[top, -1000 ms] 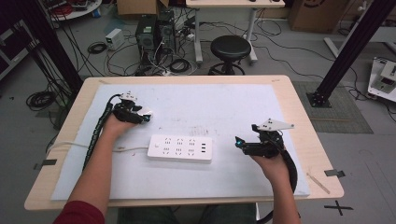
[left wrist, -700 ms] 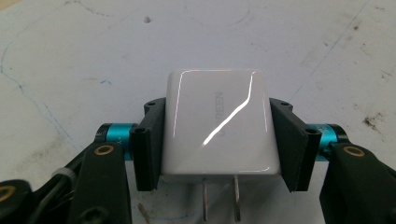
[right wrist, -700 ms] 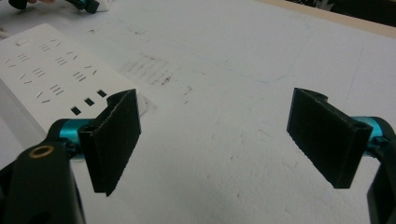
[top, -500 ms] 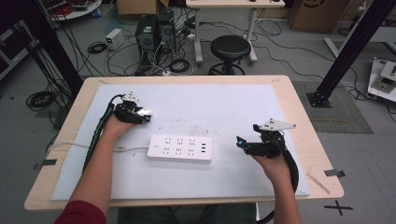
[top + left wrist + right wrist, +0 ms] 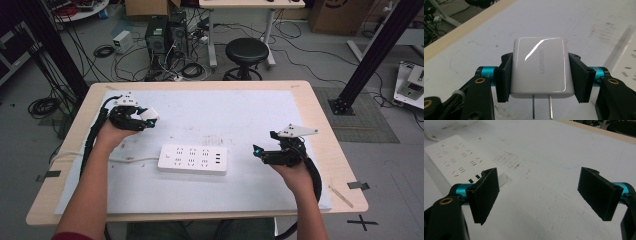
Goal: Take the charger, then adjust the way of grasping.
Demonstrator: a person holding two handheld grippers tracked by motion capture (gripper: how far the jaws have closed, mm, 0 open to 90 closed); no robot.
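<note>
Across the last second little displacement is observed. The left gripper (image 5: 142, 119) is held at the same station over the far-left part of the bench (image 5: 320, 120), and the white charger (image 5: 539, 67) is retained between its fingers (image 5: 503, 80), which are closed on the two side faces of the body. In the left gripper view the two metal prongs (image 5: 541, 106) are seen projecting from the lower edge of the charger, toward the camera, and the printed face is turned upward.

The right gripper (image 5: 261, 152) is shifted only slightly, at the right of the power strip (image 5: 193, 159) and apart from it. Its fingers (image 5: 485, 192) are spread wide, with nothing between them; in the right gripper view the near end of the strip is seen beyond the left finger.

The strip lies flat near the middle of the white sheet (image 5: 240, 110), sockets upward, its cable (image 5: 125, 161) led off to the left.

Since the grasp is unchanged and no approach is yet made, the stage is judged to be a hold before insertion. The charger is still well apart from the strip. For plugging in, the prongs would have to be turned downward and aligned over a socket, and the open right gripper is judged well placed to steady the strip.
</note>
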